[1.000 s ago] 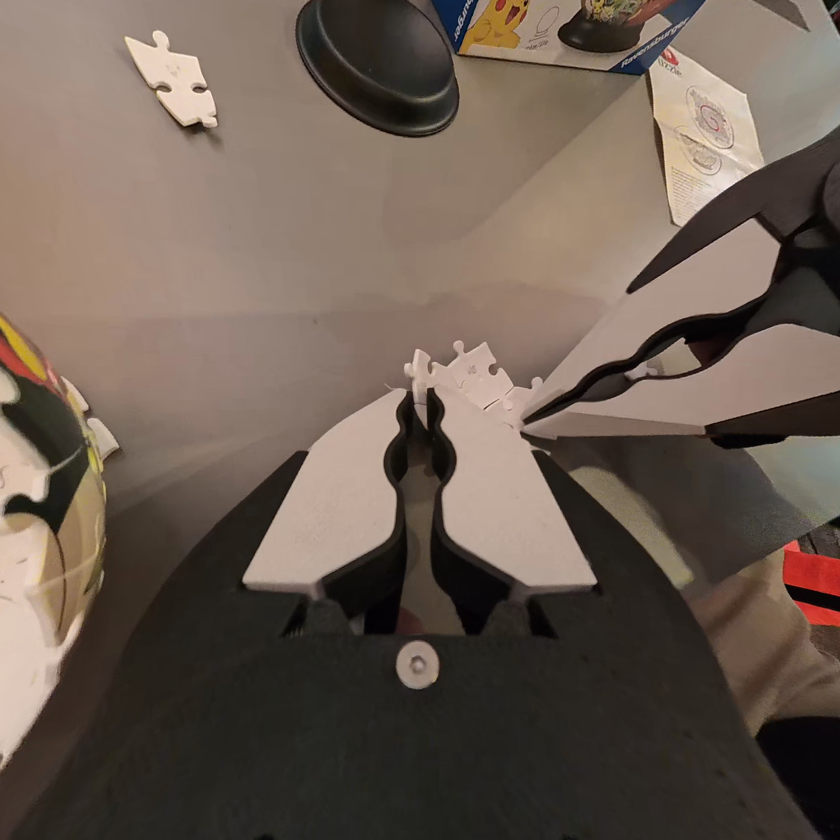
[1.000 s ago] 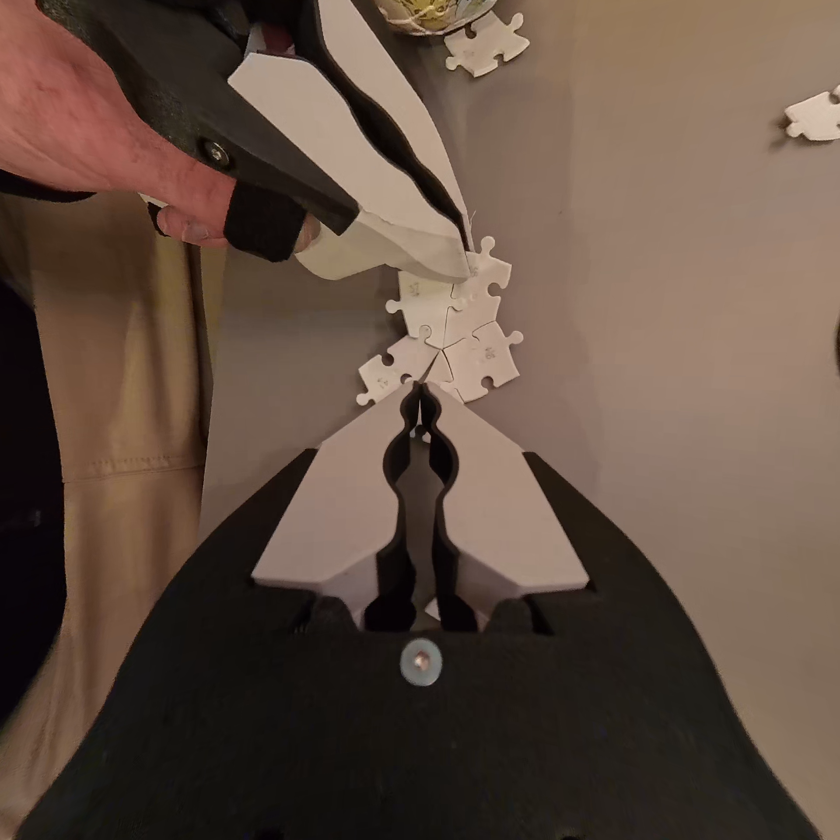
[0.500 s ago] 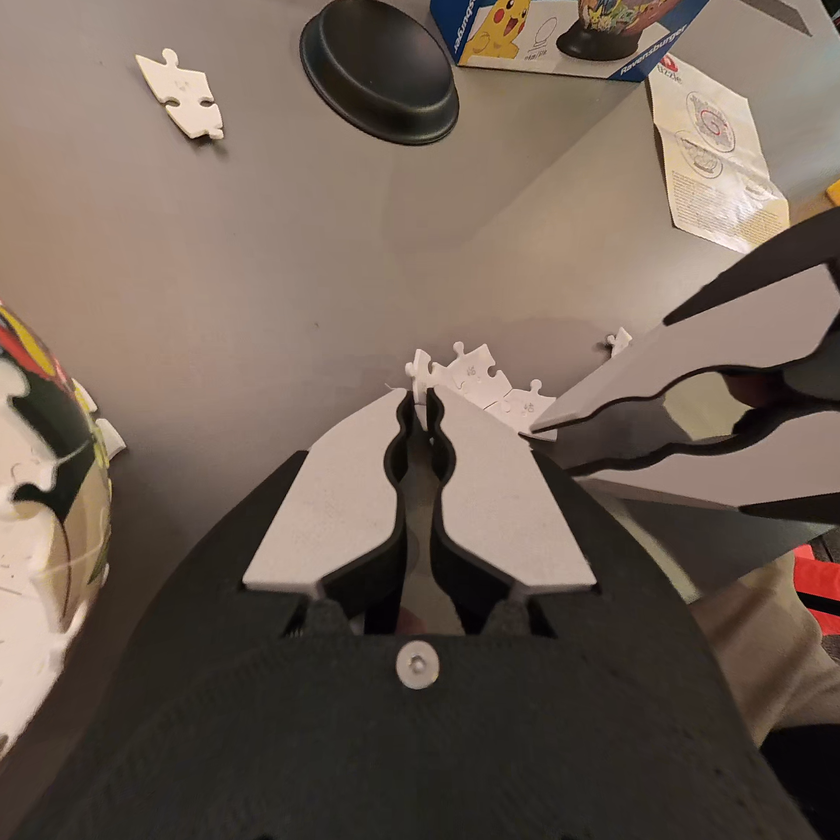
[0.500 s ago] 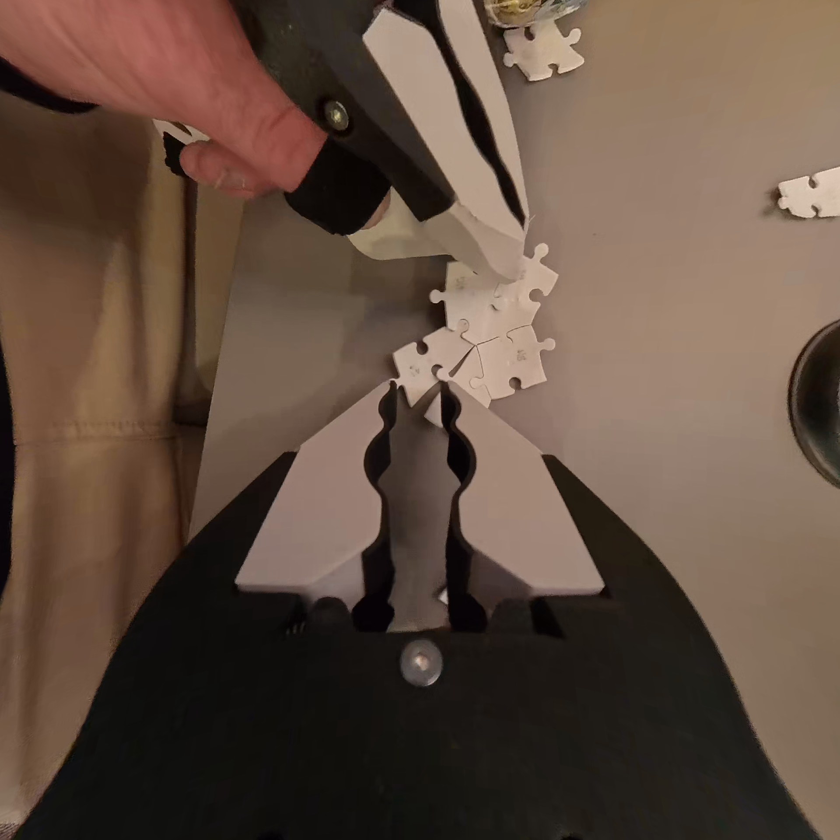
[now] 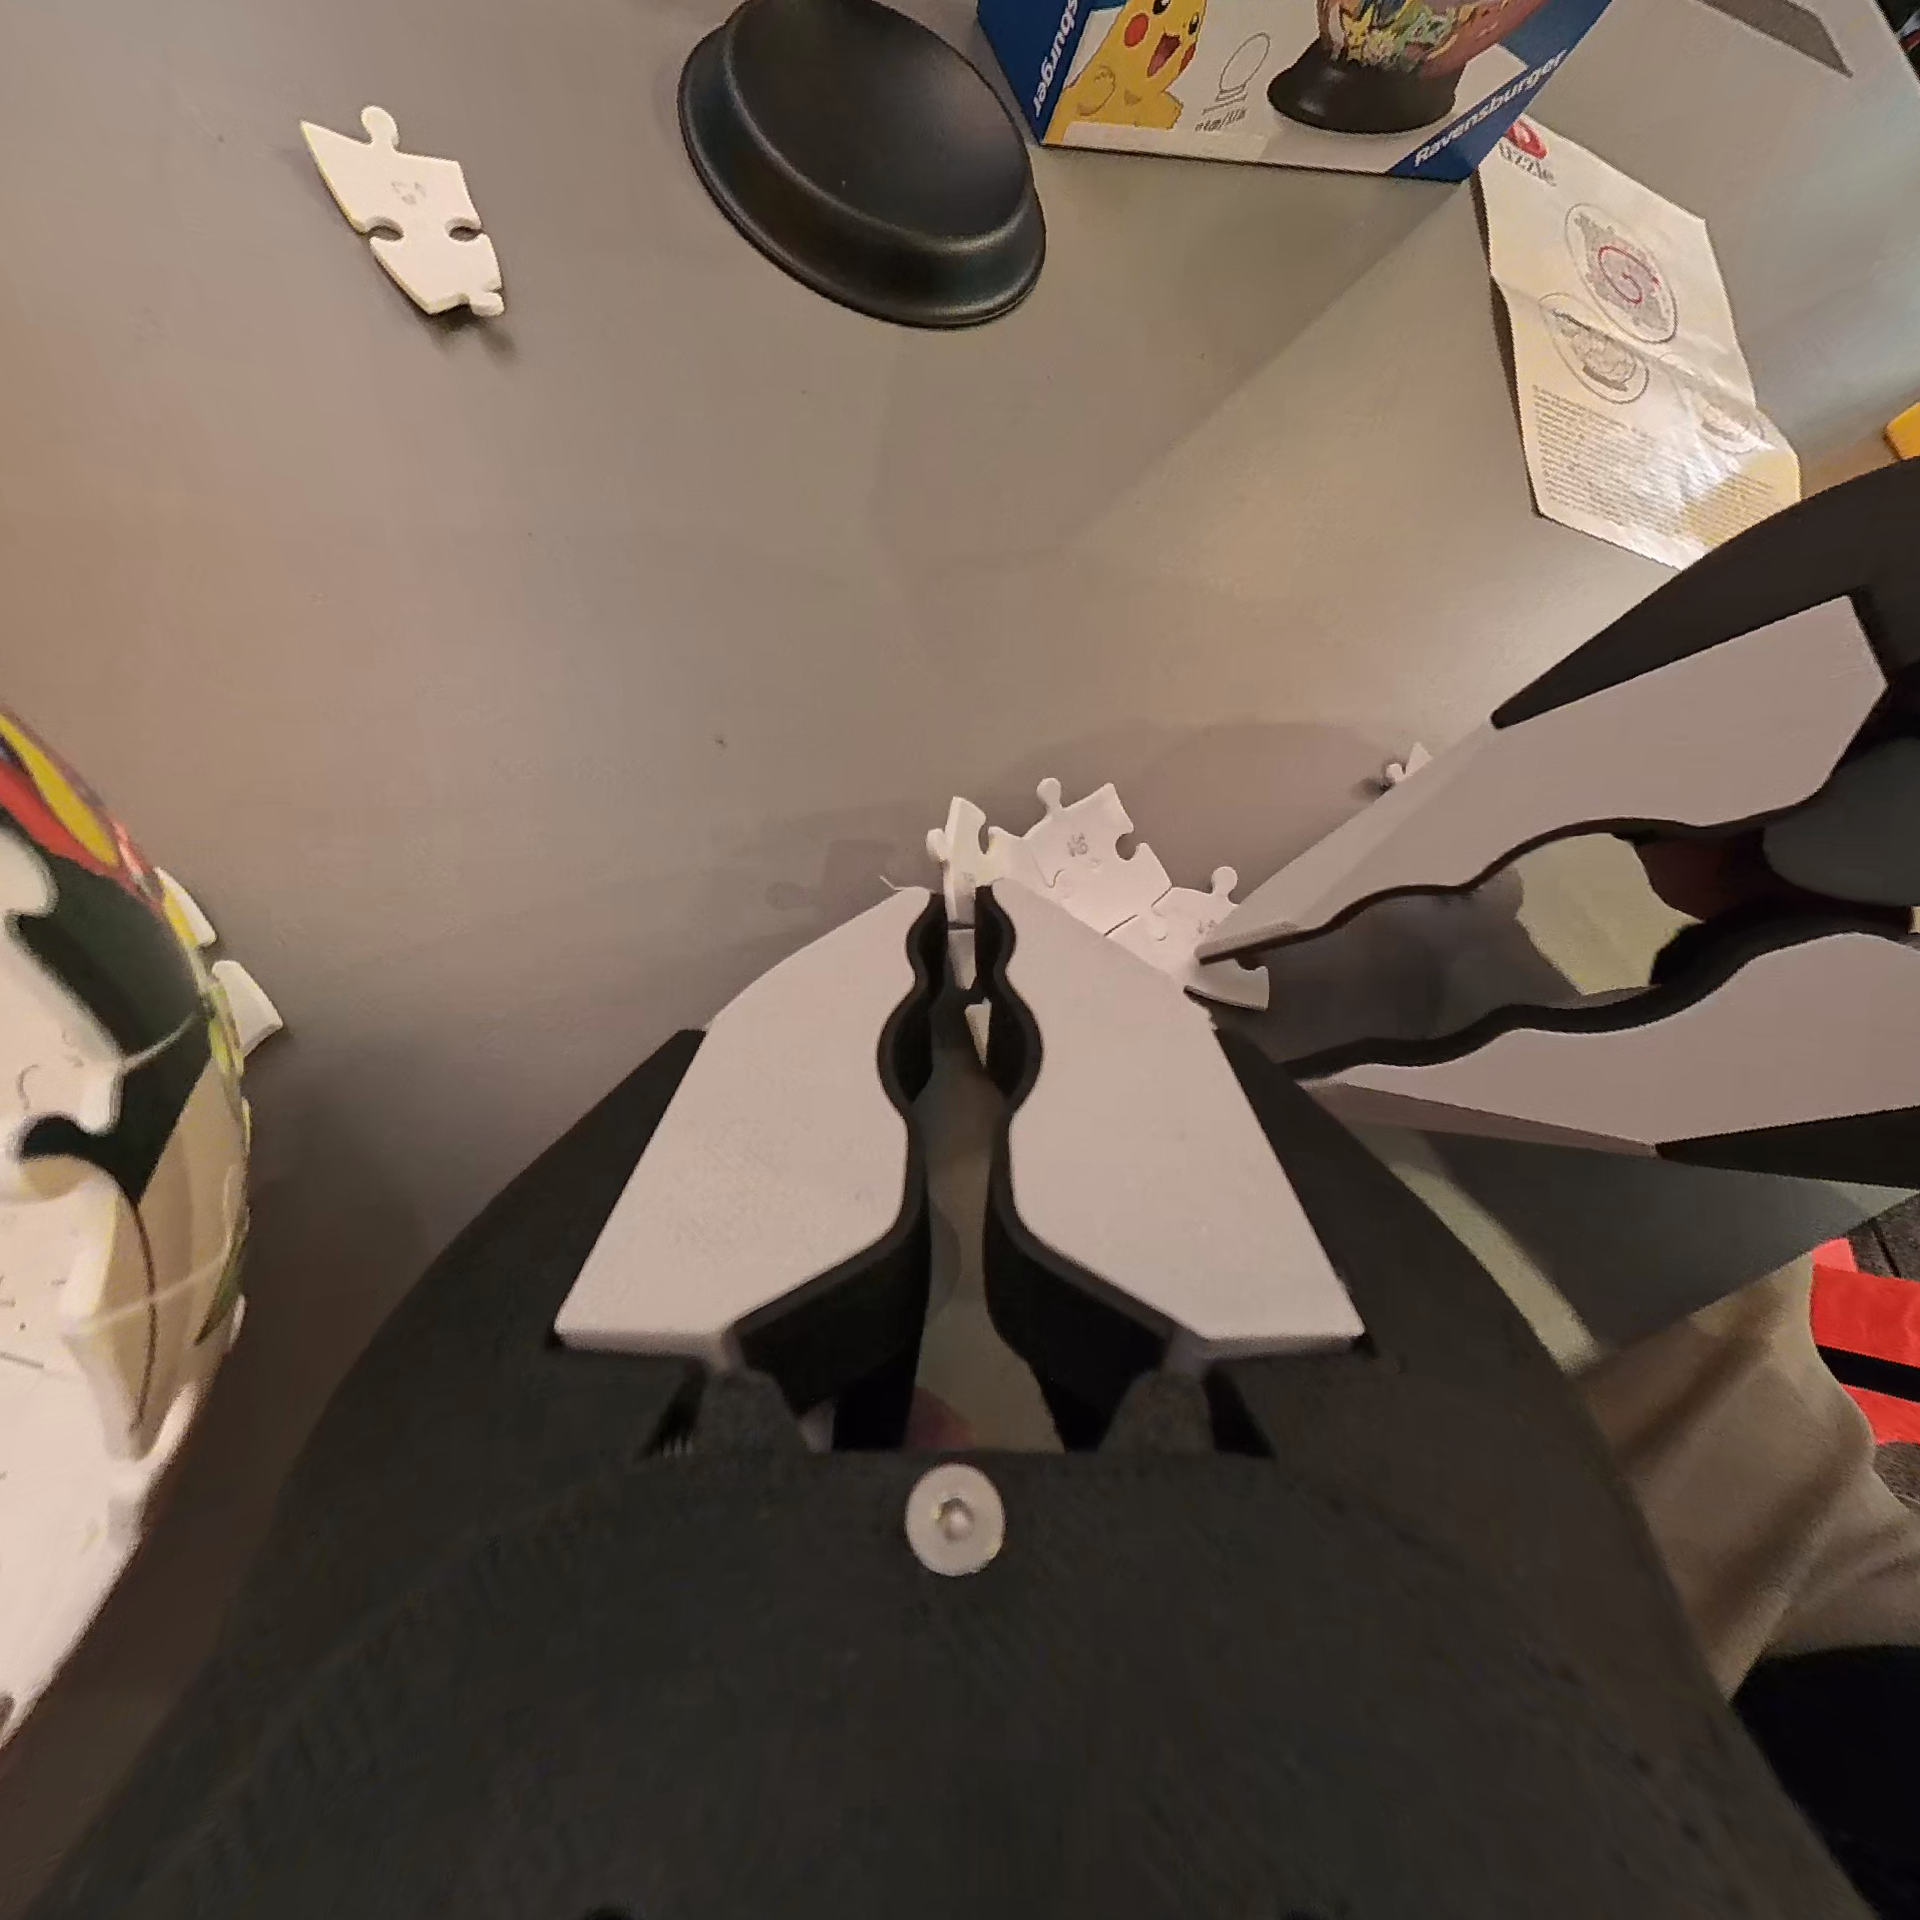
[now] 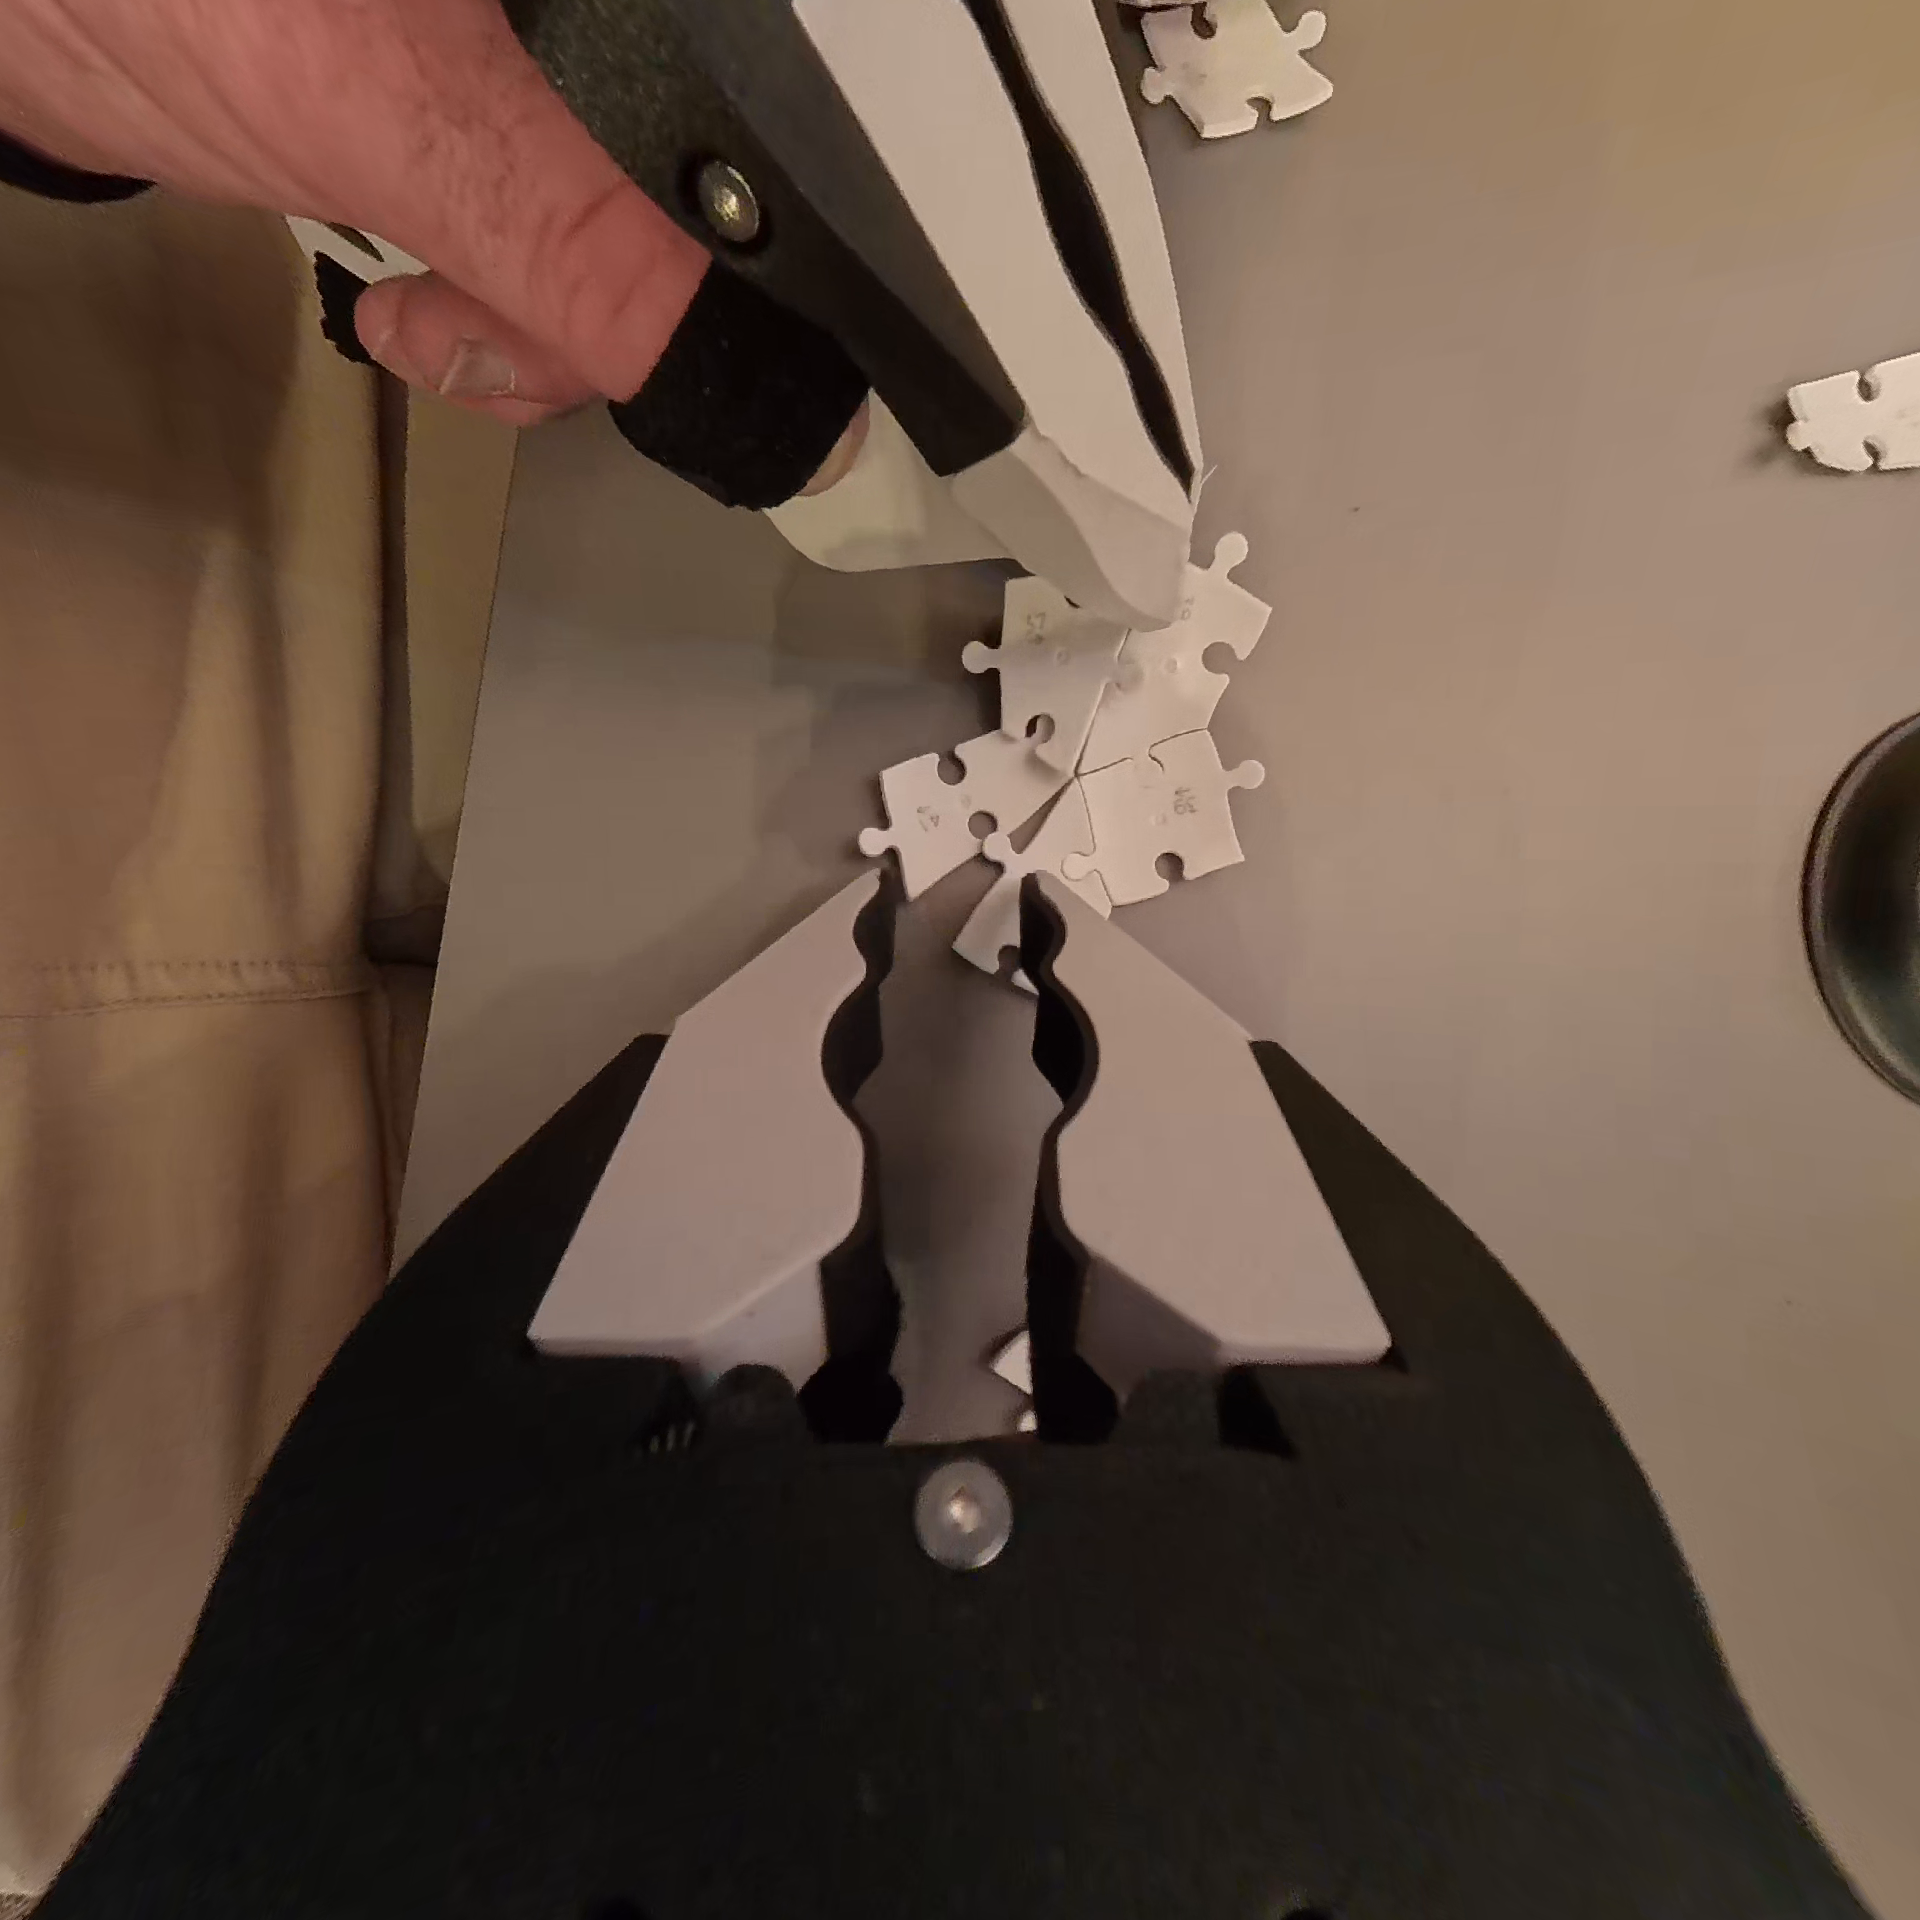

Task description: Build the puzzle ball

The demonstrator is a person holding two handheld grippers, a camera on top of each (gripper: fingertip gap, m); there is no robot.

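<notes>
Our left gripper [image 5: 961, 914] has its jaws drawn nearly together, pinching the far edge of the joined cluster of white puzzle pieces [image 6: 1101, 748]. Our right gripper [image 6: 956, 904] stands with a clear gap between its fingers and holds nothing; its tips sit at the near edge of the cluster, and a small loose piece [image 6: 992, 930] lies between them.

The cluster rests face down on the grey table [image 5: 520, 571], close to the table's near edge. Seen from the right wrist, the person's hand [image 6: 343, 177] wraps the left gripper's handle.

Handling notes, as we judge them:
- The pieces look thin, light and stiff, with a slight curve. They should lift with little force.
- The joints are the weak point. A pull on one piece may separate the cluster.
- We recommend a grip on the flat body of a piece, away from the tabs and sockets, with both grippers on opposite edges.
- The smooth surface may slip under hard fingertips, so we close firmly but without twisting.

Further out, the part-built puzzle ball [image 5: 104, 1091] sits at the left edge of the left wrist view. A flat two-piece strip [image 5: 410, 213] lies at far left, the black stand [image 5: 862, 187] far centre, and the box [image 5: 1288, 73] and instruction sheet [image 5: 1621, 364] far right.
</notes>
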